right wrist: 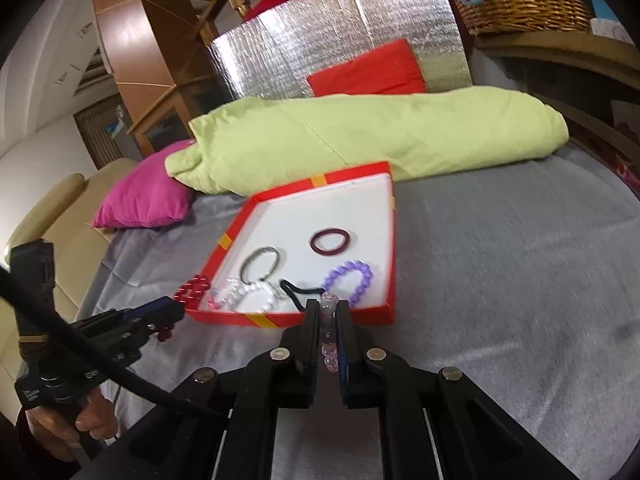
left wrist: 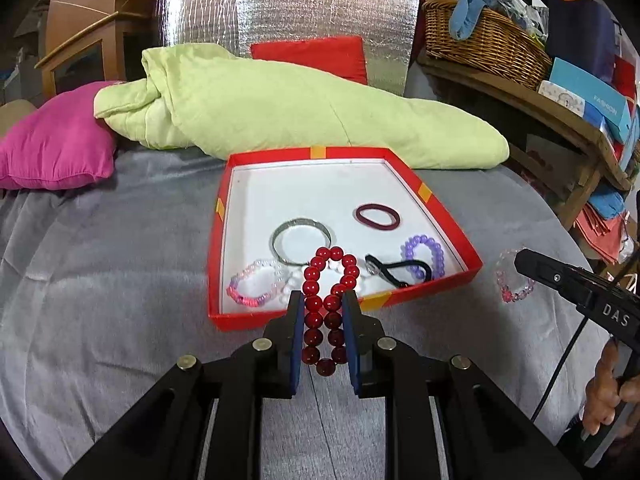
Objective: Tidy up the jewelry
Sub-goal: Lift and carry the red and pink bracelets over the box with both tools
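Note:
A red bead bracelet (left wrist: 326,280) hangs pinched between the blue pads of my left gripper (left wrist: 323,298), which is shut on it just in front of the red box's near wall (left wrist: 384,300). My right gripper (right wrist: 327,305) is shut on a clear pink bead bracelet (right wrist: 328,320), lifted off the grey sheet to the right of the box. The white-lined box (right wrist: 394,240) holds a silver bangle (left wrist: 301,240), a maroon hair tie (left wrist: 378,216), a purple bead bracelet (left wrist: 425,256), a black hair tie (left wrist: 400,270) and a pink-white bead bracelet (left wrist: 256,284).
The box lies on a grey bed sheet (left wrist: 120,280). Behind it are a rolled green quilt (left wrist: 280,108), a pink pillow (left wrist: 56,148), a red cushion (left wrist: 312,56) and a silver foil panel (left wrist: 280,12). A wooden shelf with a wicker basket (left wrist: 480,40) stands at right.

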### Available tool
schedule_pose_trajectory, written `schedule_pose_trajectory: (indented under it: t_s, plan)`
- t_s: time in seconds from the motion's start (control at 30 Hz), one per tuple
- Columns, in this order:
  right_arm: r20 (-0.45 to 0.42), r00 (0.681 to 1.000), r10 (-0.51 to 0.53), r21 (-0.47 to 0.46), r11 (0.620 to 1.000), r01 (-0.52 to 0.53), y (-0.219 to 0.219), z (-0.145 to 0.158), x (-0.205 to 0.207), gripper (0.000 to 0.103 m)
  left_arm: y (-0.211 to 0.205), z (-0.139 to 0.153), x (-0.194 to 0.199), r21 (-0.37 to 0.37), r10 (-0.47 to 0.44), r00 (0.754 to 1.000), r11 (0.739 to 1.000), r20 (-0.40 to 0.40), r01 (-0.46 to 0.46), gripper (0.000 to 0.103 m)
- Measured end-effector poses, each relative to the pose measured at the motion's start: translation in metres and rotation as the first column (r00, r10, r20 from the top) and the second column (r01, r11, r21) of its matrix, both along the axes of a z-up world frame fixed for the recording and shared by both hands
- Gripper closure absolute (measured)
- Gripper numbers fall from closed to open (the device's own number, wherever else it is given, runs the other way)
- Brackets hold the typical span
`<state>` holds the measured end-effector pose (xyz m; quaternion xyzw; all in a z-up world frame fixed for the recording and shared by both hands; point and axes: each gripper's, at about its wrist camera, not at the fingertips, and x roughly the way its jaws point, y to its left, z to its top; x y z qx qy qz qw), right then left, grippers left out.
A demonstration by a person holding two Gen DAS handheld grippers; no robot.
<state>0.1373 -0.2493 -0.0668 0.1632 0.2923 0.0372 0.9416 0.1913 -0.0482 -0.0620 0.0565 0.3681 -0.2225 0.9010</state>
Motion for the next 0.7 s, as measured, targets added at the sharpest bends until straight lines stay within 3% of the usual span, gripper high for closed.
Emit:
schedule_pose_trajectory:
  t_s: [0.47,0.7]
  plan:
    - [0.062,0.997,0.043,-0.032,0.999,-0.041,0.023,0.015,0.065,0.094,-0.010,0.002,0.024,0.064,0.049,0.997,0.997,0.055,-0.052,0.083]
    - [0.046,0.999,0.026,0.013,1.000,-0.026,0.022,0.006,0.109,0.094,-0.015,-0.004,0.049,0.100,0.076,0.994,0.991,0.074,-0.083,0.083]
